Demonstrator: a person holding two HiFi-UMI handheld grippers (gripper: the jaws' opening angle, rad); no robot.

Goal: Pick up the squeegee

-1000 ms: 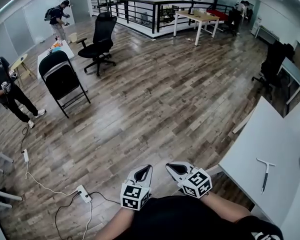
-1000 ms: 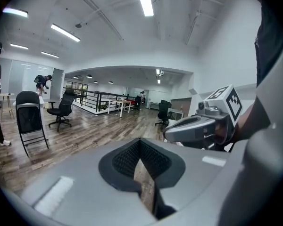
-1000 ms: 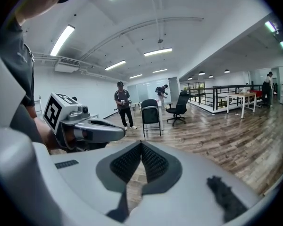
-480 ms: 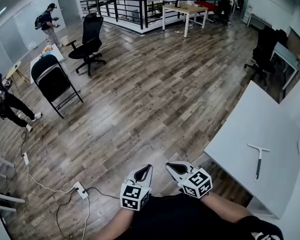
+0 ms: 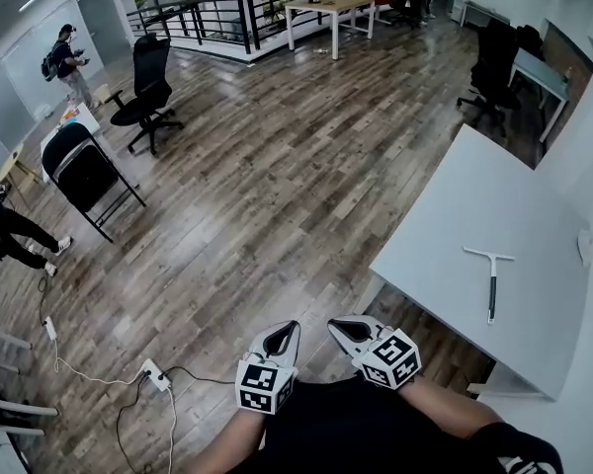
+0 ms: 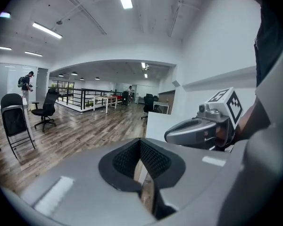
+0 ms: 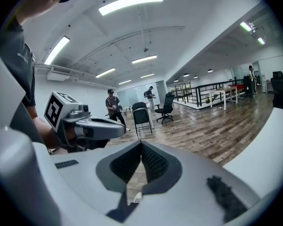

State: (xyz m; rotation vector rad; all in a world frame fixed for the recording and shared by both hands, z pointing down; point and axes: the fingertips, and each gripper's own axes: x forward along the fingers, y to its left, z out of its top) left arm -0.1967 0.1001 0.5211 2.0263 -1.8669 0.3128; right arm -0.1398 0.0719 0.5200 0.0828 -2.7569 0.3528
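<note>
Left claw (image 5: 282, 336) and right claw (image 5: 348, 332) are both closed together and empty, likely just carried, since the squeegee (image 5: 491, 282) lies flat toward the table's (image 5: 445, 215) right edge, well apart.

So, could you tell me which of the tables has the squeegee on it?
The large white table at the right, the nearest one; the squeegee lies on it.

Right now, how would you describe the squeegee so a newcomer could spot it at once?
On the right of the head view stands a large white table. The squeegee lies flat on it, toward its right side. It is the only T-shaped thing there, a pale crossbar on a darker handle, unlike the small pale object at the table's edge.
</note>
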